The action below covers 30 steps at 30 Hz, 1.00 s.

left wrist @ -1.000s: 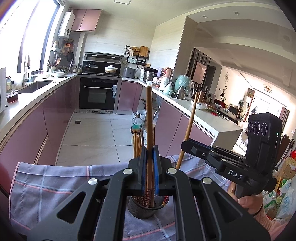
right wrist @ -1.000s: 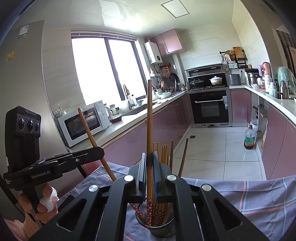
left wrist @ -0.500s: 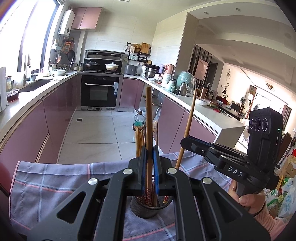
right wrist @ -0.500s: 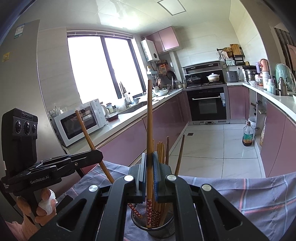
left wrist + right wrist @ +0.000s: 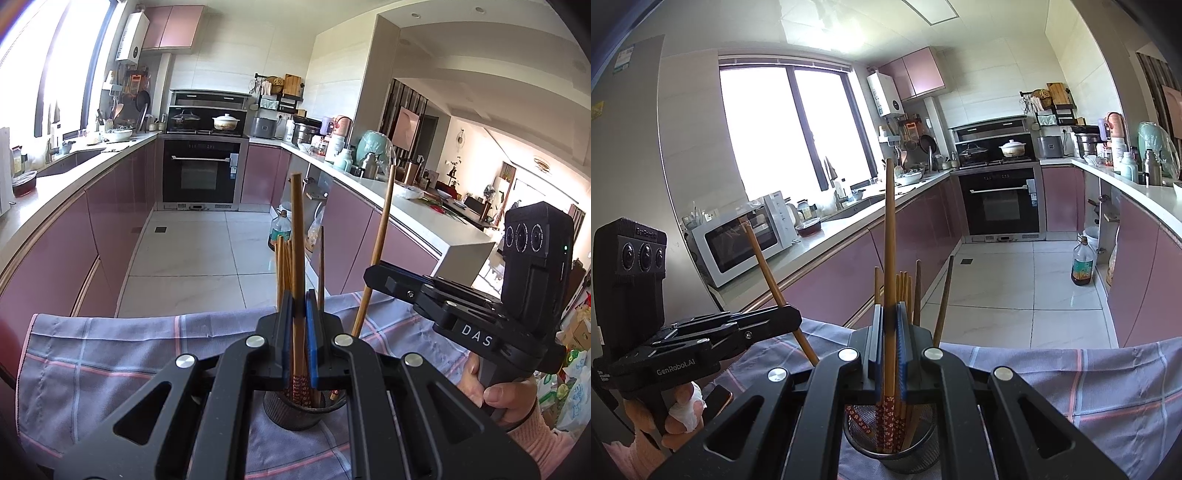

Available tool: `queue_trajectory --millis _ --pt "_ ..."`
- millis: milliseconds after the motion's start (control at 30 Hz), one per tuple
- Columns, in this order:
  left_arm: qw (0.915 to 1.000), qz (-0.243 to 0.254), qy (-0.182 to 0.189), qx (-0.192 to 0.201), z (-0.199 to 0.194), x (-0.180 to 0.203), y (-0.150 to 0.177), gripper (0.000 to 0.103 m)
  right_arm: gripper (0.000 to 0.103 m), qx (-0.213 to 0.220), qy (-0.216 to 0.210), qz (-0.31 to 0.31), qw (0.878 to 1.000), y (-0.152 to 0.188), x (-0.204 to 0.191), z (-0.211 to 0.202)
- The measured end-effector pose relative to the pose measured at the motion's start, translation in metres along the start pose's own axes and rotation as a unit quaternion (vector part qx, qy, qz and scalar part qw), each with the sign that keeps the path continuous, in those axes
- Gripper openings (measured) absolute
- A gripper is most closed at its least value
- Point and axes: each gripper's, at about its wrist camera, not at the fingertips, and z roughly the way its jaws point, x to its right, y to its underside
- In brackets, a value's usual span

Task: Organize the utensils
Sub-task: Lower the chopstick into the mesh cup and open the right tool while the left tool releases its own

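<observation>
A dark mesh cup [image 5: 295,417] [image 5: 916,458] stands on a grey checked cloth [image 5: 110,354] and holds several wooden chopsticks [image 5: 905,291]. My left gripper [image 5: 297,321] is shut on an upright chopstick [image 5: 297,236] whose red patterned end reaches into the cup. My right gripper [image 5: 889,325] is shut on another chopstick [image 5: 889,229], with its patterned end also in the cup. In the right wrist view, the left gripper [image 5: 790,314] comes in from the left with its chopstick [image 5: 764,262] slanted. In the left wrist view, the right gripper [image 5: 373,275] comes in from the right with its chopstick [image 5: 380,236].
The cloth's far edge [image 5: 1071,350] drops off to a tiled kitchen floor [image 5: 192,254]. Pink cabinets with counters run along both sides. A microwave [image 5: 738,243] sits on the left counter, an oven [image 5: 203,173] at the far end. A bottle [image 5: 1082,262] stands on the floor.
</observation>
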Motion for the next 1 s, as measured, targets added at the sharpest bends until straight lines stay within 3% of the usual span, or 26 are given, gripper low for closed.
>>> queue_trajectory --millis 1000 --pt "0.9982 -0.001 0.007 -0.060 0.045 -0.025 0.013 0.007 0.005 -0.036 0.017 -0.007 0.999 0.013 0.001 0.025"
